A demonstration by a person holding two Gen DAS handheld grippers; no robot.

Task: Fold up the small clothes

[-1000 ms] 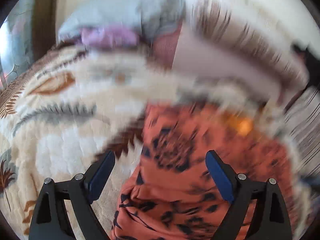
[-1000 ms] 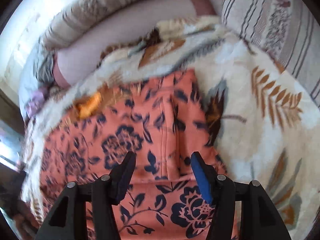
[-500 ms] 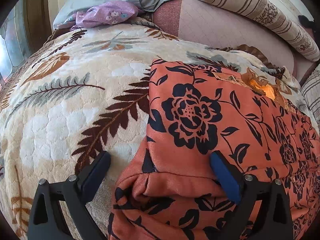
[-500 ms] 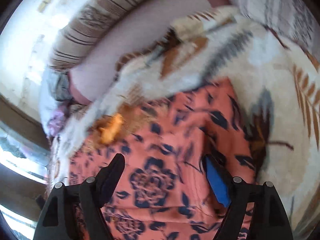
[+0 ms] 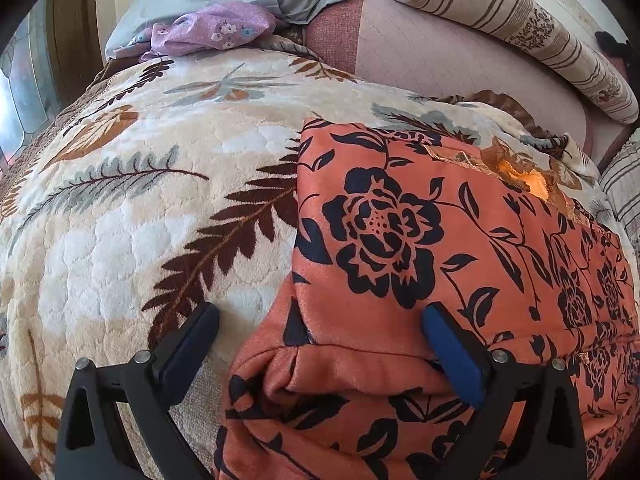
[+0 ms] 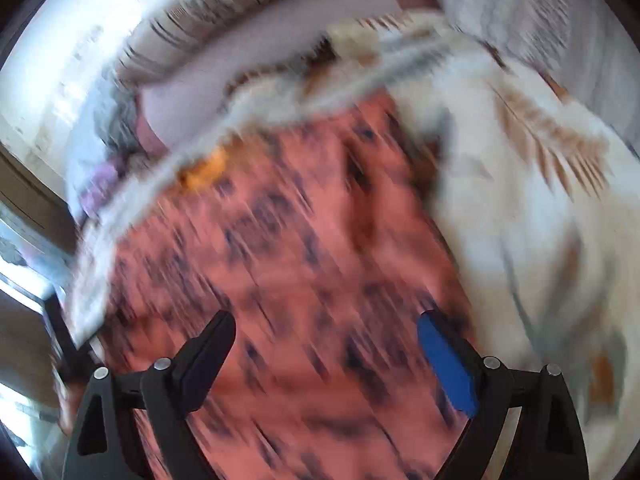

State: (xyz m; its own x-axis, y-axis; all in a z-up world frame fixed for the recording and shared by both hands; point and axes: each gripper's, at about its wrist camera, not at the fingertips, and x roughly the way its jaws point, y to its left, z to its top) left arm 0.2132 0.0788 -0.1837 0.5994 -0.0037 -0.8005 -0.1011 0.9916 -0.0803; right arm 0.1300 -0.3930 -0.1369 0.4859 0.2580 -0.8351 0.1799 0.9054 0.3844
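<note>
Garment: an orange floral garment (image 5: pixel 420 264) with dark flower print lies on the leaf-patterned fleece blanket (image 5: pixel 132 216), one layer already turned over on itself along the near edge.
Left gripper (image 5: pixel 320 344): jaws spread wide, straddling the garment's folded near corner; the pads do not press on the cloth.
Right gripper (image 6: pixel 324 356): its jaws have just been opening and now stand wide over the cloth, nothing pinched between them.
Step in hand: judged to be letting go after a fold and getting set for the next one.
Doing it well: lift both clear without snagging the top layer, then pinch matching corners so the edges line up.
Left wrist view only: sharp; shows the fold crease, the purple flowered cloth (image 5: pixel 208 32) and the striped bolster (image 5: pixel 520 28) beyond.
Right wrist view only: blurred; shows the garment's far side edge against the blanket.
</note>
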